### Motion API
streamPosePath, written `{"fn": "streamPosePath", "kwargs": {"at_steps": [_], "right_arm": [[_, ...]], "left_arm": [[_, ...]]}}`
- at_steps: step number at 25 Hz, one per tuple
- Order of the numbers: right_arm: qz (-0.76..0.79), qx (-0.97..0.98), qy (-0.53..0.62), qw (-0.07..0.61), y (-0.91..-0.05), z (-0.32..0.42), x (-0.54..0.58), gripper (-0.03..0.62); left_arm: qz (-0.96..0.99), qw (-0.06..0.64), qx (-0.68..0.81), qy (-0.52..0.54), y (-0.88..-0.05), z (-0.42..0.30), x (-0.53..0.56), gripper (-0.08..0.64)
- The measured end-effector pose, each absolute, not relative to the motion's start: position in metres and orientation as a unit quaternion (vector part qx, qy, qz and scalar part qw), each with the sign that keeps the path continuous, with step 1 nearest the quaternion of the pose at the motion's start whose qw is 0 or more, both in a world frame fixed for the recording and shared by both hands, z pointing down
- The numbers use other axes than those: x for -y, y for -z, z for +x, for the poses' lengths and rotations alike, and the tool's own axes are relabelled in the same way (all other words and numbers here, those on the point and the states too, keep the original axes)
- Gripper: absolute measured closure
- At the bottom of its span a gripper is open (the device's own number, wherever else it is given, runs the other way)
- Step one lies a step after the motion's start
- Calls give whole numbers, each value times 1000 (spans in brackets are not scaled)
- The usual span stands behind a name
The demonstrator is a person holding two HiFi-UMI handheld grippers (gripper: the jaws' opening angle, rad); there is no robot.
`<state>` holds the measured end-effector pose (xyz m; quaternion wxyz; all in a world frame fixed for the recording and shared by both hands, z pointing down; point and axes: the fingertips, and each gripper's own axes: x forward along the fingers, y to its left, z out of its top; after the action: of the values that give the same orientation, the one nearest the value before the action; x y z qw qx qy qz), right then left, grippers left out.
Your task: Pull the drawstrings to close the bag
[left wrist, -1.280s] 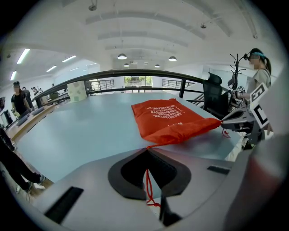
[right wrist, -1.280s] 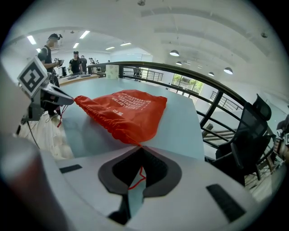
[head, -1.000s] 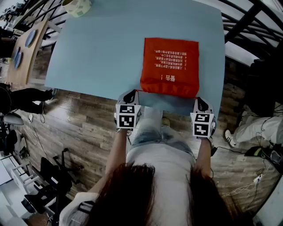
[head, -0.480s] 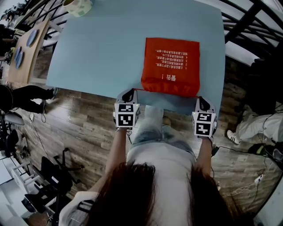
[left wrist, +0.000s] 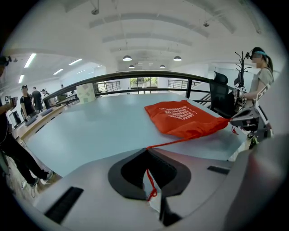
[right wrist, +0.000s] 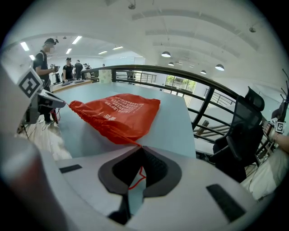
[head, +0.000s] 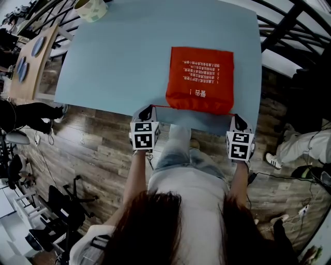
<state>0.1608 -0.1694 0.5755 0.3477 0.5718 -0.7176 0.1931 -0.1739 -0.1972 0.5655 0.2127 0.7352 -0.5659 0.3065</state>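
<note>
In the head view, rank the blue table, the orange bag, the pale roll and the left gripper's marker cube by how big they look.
1. blue table
2. orange bag
3. pale roll and left gripper's marker cube: these look about alike. The frame edge cuts the roll and the cube is nearer the camera, so I won't rank them.

bag (head: 200,77) on table (head: 129,62), roll (head: 90,8), perhaps tape, behind-left
</note>
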Motion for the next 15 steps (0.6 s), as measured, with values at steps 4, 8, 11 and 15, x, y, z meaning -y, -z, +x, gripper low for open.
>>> {"fn": "streamPosePath", "kwargs": {"at_steps": [4,8,11,15], "right_arm": [[573,716,-192,350,-577,163,170,566],[577,714,-192,347,-576,165,170,566],[583,709,-198,342,-574,171,169,566],[585,708,-194,345,-576,175,169,566]], "left_arm": [[729,214,574,-305,-564,-182,199,545],[726,214,577,-305,-565,-184,199,545],[722,218,583,-302,-565,-189,198,545],[719,216,588,-301,-564,-191,200,545]]}}
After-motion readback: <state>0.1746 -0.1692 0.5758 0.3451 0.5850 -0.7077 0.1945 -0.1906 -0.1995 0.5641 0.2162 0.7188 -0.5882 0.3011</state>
